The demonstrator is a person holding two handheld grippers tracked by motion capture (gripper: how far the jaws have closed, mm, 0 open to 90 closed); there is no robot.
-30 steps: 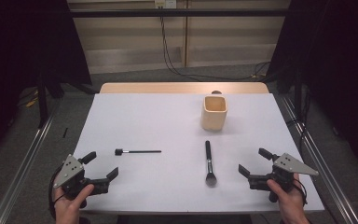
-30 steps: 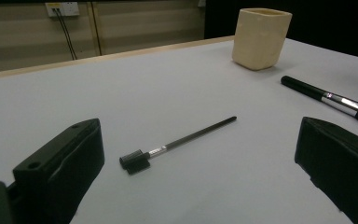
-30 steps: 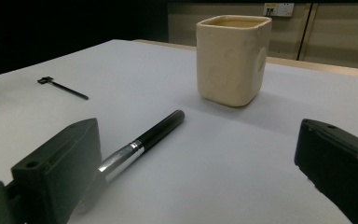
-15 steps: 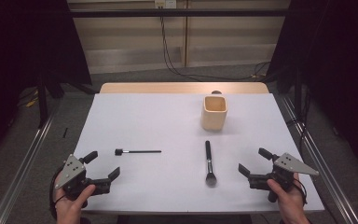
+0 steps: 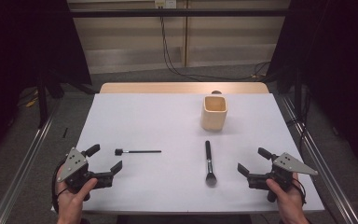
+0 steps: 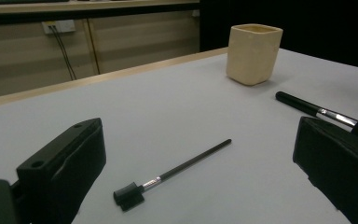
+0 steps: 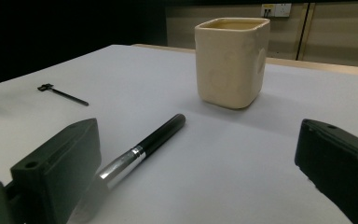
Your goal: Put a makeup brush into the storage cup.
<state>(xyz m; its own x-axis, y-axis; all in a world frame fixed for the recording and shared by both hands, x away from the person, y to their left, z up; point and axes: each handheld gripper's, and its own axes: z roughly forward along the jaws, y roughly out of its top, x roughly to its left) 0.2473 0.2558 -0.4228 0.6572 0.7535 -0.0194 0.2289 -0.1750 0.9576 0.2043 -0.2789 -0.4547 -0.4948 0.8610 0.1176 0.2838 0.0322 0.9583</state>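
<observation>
Nothing moved since earlier, both tools (image 5: 104, 159) (image 5: 253, 162) spread wide, thin brush (image 5: 137, 151) just ahead of left tool

Bench (image 5: 135, 116) surface, free room noted relative to the cup (image 5: 214, 112). Cup stands upright toward the far right part of the bench; it is the only tall obstacle. Left of the cup: wide bare surface, open to the far and left edges. Near side of the cup: thick brush (image 5: 209, 162) lies flat, handle end close to the cup but apart from it, bristle end toward the near edge. Well left of the cup and nearer: thin brush (image 5: 137, 151) lies flat, crosswise. Bare lane between the two brushes. Right of the cup: a narrower bare strip to the bench edge. Both brushes are low; passage above them is unobstructed.
</observation>
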